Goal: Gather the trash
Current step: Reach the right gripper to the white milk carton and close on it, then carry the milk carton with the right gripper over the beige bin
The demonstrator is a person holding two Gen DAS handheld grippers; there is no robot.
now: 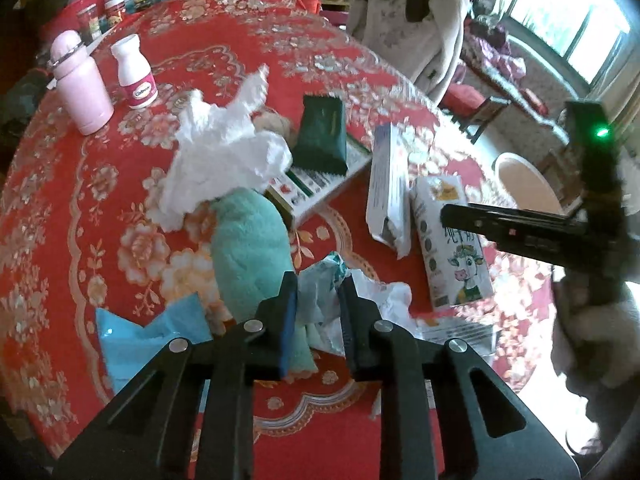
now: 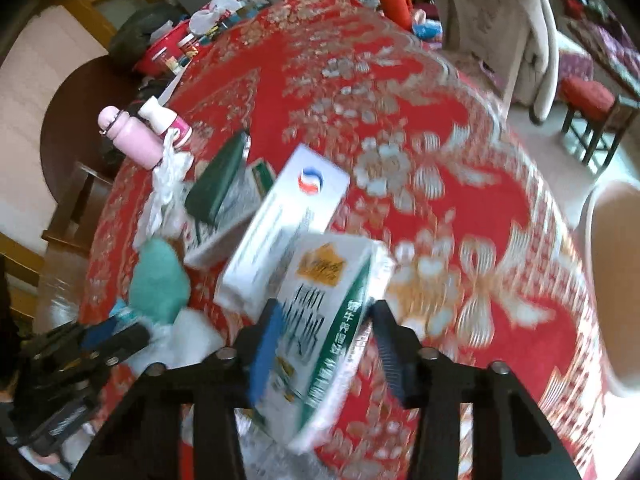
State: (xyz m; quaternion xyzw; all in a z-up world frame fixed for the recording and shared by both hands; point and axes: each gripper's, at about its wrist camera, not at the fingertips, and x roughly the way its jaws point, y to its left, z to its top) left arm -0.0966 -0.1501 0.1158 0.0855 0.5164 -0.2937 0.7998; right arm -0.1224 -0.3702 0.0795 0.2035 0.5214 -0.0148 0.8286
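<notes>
The left claw (image 1: 318, 312) is clenched on a crumpled wrapper (image 1: 320, 300) low over the tabletop (image 1: 60, 200) — light, soft, likely to slip. The right claw (image 2: 326, 340) is spread around a milk carton (image 2: 320, 320), not yet pinching; stiff enough — grip its flat sides.

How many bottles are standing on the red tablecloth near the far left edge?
2. The pink bottle stands at the far left; the white bottle with a pink label stands just right of it. Jars farther back may hide more.
</notes>
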